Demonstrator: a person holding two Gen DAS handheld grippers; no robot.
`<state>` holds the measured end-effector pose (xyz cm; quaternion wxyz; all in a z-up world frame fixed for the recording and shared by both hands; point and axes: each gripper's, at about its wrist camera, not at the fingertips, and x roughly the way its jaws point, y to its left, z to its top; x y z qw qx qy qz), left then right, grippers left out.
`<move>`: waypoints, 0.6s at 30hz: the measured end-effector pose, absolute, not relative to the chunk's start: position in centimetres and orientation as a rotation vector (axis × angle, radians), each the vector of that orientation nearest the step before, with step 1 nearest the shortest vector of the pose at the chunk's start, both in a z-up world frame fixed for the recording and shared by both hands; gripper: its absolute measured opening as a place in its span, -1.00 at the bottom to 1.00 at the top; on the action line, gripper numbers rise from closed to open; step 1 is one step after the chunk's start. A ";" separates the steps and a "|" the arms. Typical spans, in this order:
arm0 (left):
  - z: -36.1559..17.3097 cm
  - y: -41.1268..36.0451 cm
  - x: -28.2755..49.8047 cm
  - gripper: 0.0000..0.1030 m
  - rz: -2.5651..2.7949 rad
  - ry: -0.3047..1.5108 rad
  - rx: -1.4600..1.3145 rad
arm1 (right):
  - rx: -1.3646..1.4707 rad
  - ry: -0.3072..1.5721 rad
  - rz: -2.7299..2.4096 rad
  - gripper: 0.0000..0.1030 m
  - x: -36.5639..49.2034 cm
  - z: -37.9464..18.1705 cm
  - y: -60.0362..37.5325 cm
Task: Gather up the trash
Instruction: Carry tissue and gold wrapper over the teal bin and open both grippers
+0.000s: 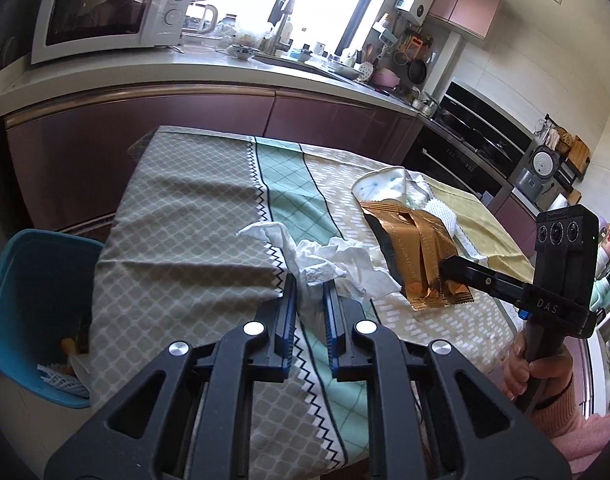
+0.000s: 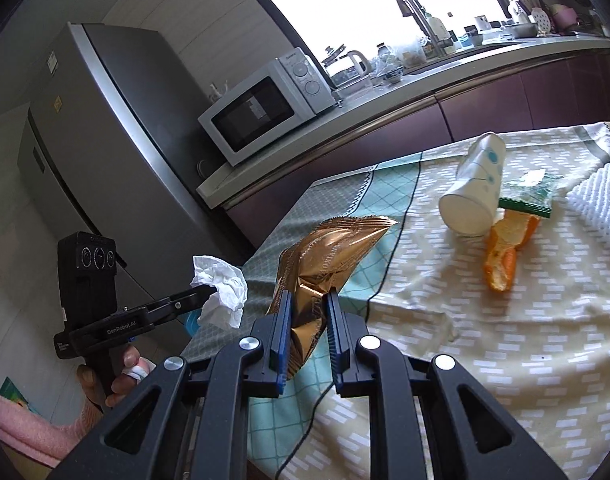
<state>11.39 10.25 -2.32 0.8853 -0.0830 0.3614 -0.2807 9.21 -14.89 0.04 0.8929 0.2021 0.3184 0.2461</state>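
left gripper [image 1: 309, 292] is pinching a crumpled white tissue [image 1: 325, 260] over the patterned tablecloth [image 1: 185, 216], right gripper [image 1: 445, 268] clamps a gold wrapper [image 1: 413, 248], blue bin [image 1: 29, 304] sits at the left

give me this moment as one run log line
left gripper: shut on tissue | right gripper: shut on gold wrapper | bin: left of table | cup, peel: on table
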 end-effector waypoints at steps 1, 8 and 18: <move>-2.1 11.0 11.1 -0.74 -0.572 0.745 -0.177 | 0.411 0.663 0.523 -0.70 9.4 0.1 -14.3; -1.3 15.7 9.6 -0.74 -0.495 0.715 -0.205 | 0.367 0.679 0.606 -0.70 10.9 0.8 -10.2; -0.7 22.6 8.6 -0.74 -0.359 0.685 -0.262 | 0.286 0.706 0.724 -0.70 13.1 1.5 -4.0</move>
